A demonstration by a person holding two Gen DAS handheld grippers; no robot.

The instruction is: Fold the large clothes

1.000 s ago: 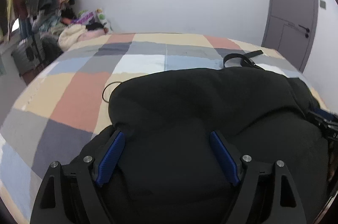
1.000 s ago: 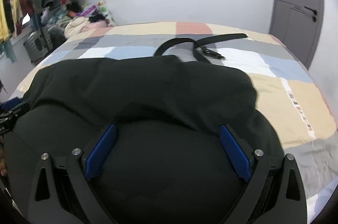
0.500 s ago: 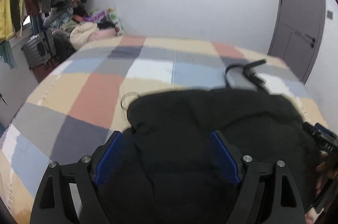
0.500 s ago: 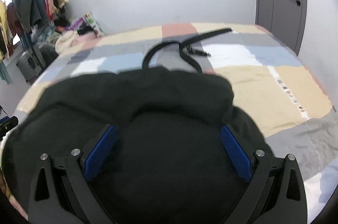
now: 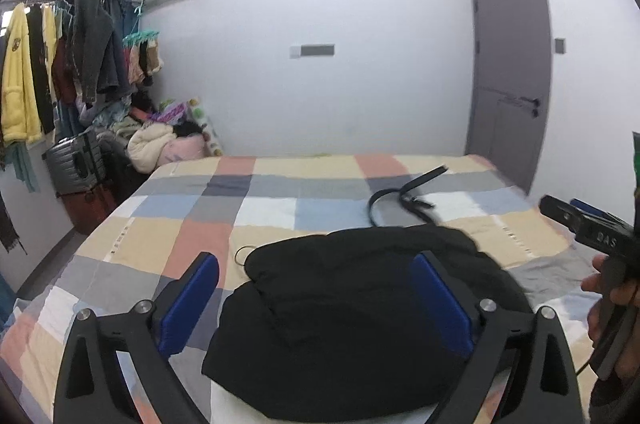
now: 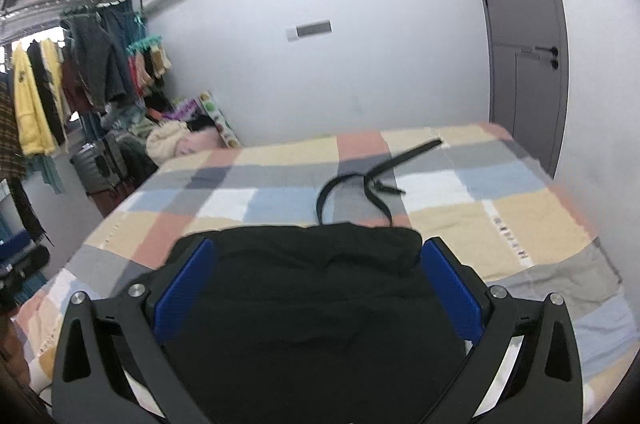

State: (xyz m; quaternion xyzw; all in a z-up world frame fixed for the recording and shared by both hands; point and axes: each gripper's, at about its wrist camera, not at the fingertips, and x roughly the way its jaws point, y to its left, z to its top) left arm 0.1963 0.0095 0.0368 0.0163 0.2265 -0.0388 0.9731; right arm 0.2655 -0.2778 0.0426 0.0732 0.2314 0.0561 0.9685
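Black garment sits bunched in a thick mound on the near part of the checked bed cover, not flat. Black belt lies just beyond it, hair tie at its left edge.

Left gripper: jaws wide apart and opening, above the cloth; left pad clear over the bedding, right pad over the fabric, no pinch that we can see. Right gripper: jaws spread wide, garment fills the gap between the pads; fabric may brush them, we can't tell from this angle, but it doesn't look clamped.

Our read of the step: both grippers free, next is re-gripping to spread or fold the mound. To do it well:
- find a real edge or corner, not the middle of the bulge
- pinch one layer per side, matched points left and right
- pull apart to flatten before folding over
- keep the far edge off the belt so it doesn't get dragged in
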